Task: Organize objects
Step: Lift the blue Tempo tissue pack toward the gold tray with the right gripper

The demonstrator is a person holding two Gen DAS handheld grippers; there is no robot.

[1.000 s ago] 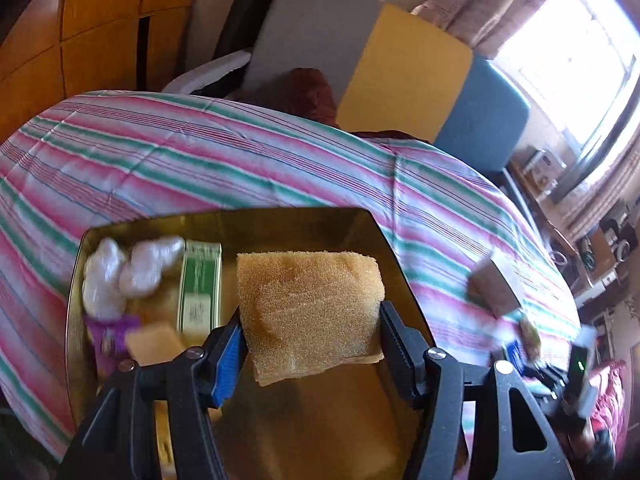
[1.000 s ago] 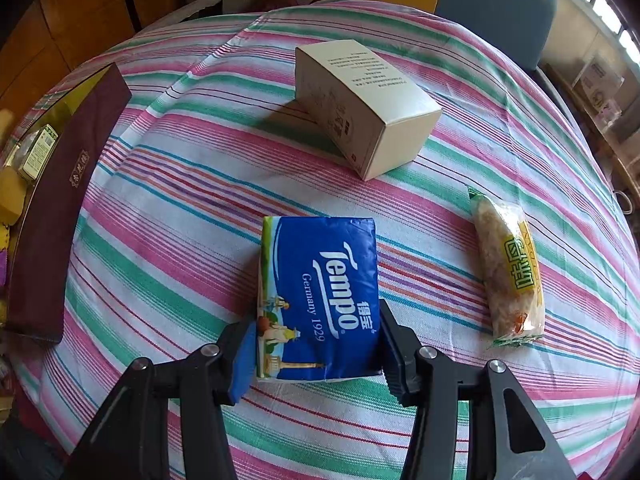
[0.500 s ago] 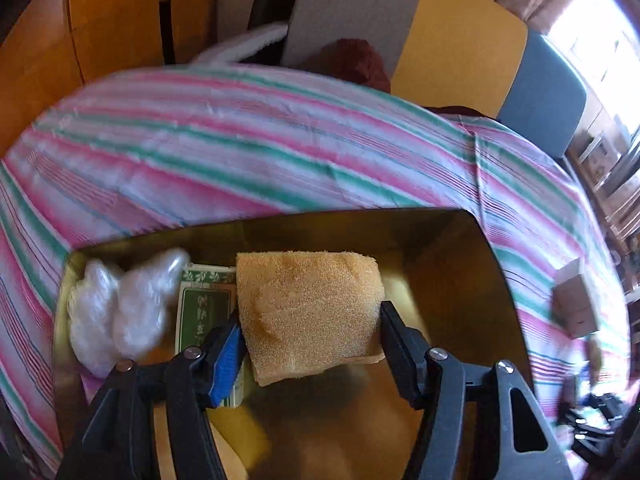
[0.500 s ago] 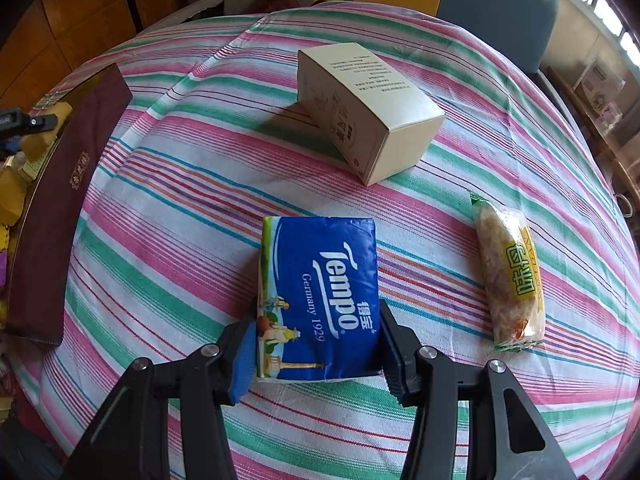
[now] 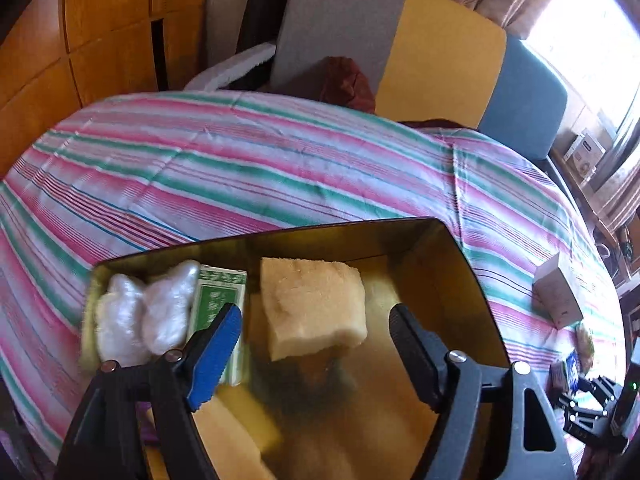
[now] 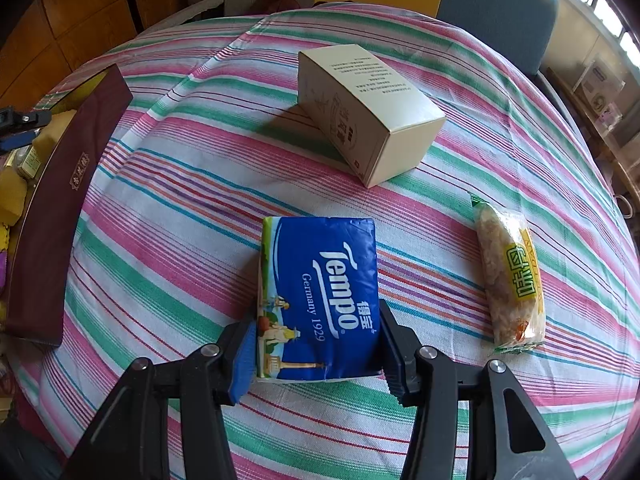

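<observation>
My left gripper (image 5: pixel 316 334) has just opened wide, dropping the sponge (image 5: pixel 314 306) into the gold tray (image 5: pixel 460 280), right of the green box (image 5: pixel 218 300). My right gripper (image 6: pixel 316 350) grips the tissue pack (image 6: pixel 320 296) on the bench, next for the tray.

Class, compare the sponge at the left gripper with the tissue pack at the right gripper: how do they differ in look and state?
The sponge is tan and porous; the tissue pack is glossy blue, printed plastic. The sponge sits free over the gold tray, the left gripper having just opened; the right gripper clamps the pack on the striped cloth. Both are soft blocks.
</observation>
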